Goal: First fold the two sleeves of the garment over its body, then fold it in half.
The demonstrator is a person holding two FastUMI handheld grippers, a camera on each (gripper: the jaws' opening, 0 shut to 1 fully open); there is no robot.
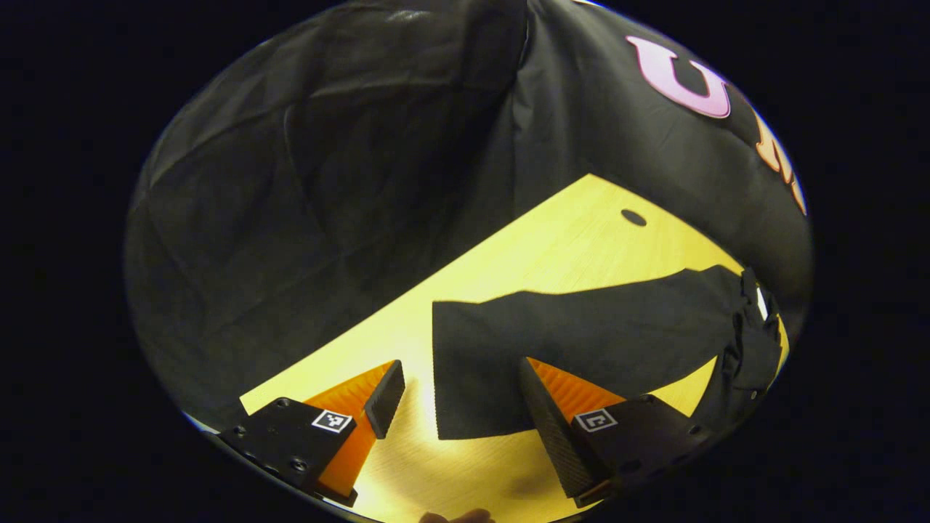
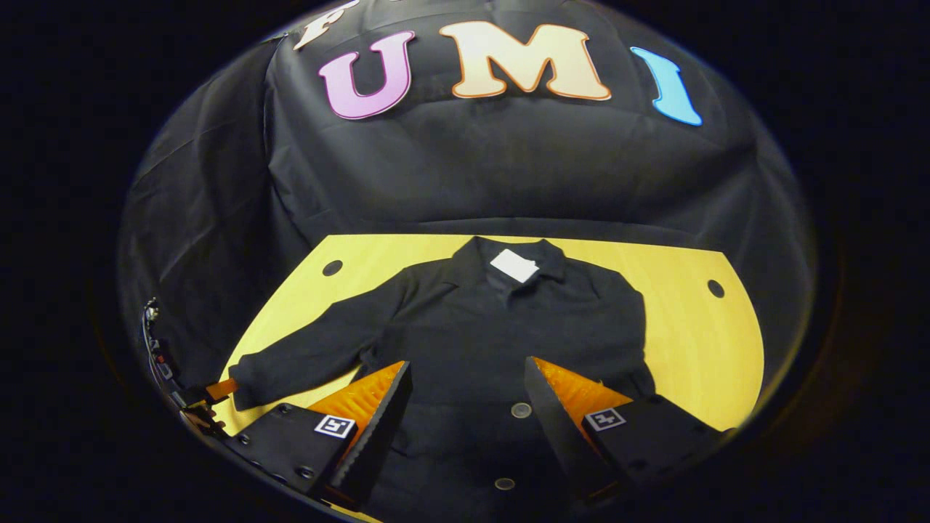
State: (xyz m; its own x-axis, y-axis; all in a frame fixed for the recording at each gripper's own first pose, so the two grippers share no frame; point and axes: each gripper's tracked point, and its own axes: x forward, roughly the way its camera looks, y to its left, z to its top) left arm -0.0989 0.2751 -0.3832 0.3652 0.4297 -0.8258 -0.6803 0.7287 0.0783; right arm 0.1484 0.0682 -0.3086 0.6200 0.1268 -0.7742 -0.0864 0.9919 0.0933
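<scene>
The left gripper [image 1: 459,410] hangs with its fingers spread wide and nothing between them. Just ahead of it, close to its right finger, lies the cuff end of one sleeve [image 1: 581,341] of the garment [image 2: 501,341], flat on the table [image 1: 552,247]; the cuff's square edge sits in the gap between the fingers but neither finger touches it as far as can be judged. Farther off along that sleeve, the cloth runs out to the right toward the garment's body, where the right gripper's dark shape stands at the view's edge.

The right gripper [image 2: 468,407] is likewise spread and empty, poised over the lower front of the garment, with two buttons [image 2: 520,410] between and just past its fingers. Beyond them the body spreads flat, then the collar with a white tag [image 2: 514,265] at the far end. To this gripper's left the sleeve stretches outward, ending near the left gripper [image 2: 211,396].

The task looks barely begun: this sleeve lies out straight, not folded over the body, and the halving fold is not made. The first sleeve grasp seems to be the step in hand.

The other sleeve is hard to make out; dark cloth on dark cloth hides whether it is extended, tucked or already folded. The hem is cut off below the right gripper.
</scene>
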